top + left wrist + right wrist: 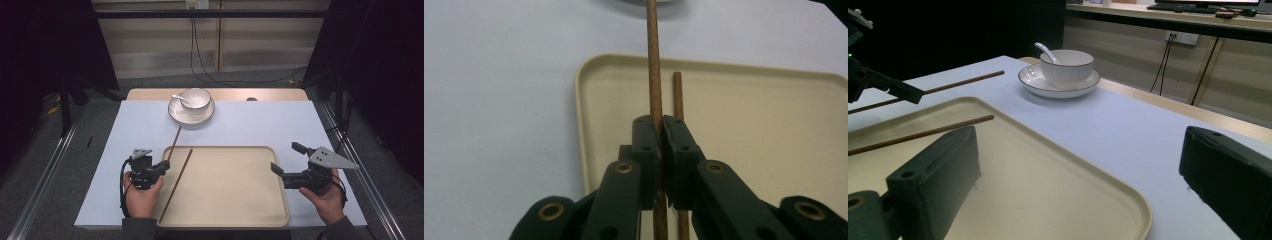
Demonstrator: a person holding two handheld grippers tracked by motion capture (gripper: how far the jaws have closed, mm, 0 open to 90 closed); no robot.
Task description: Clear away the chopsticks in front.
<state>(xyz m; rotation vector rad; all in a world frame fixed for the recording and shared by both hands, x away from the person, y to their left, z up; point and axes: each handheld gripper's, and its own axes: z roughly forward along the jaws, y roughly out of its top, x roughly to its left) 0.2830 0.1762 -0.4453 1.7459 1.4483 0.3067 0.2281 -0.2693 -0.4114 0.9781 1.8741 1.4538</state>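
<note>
The work in hand looked to be the loading of the tableware onto the beige tray [230,200], and by these pictures it stood at an early stage; one chopstick [176,185] already lay on the tray along its left side, its near end running over the front rim; the second chopstick [174,142] was clamped between the closed jaws of the left gripper [162,166], which the left gripper view showed pinched tight on the wood [654,85] with the stick pointing on ahead toward the plate; it hung over the tray's left rim, just beside its mate and roughly parallel to it, so I judged it was about to be laid down there, though it was not yet released; the right gripper [278,170] waited at the tray's right edge with its jaws wide apart and nothing between them; well beyond the tray, near the far edge of the white tabletop [270,125], the bowl [195,98] sat in its saucer [191,112] with the white spoon [181,98] resting inside it; those three were untouched, and if they too belonged on the tray, most of the job remained.
</note>
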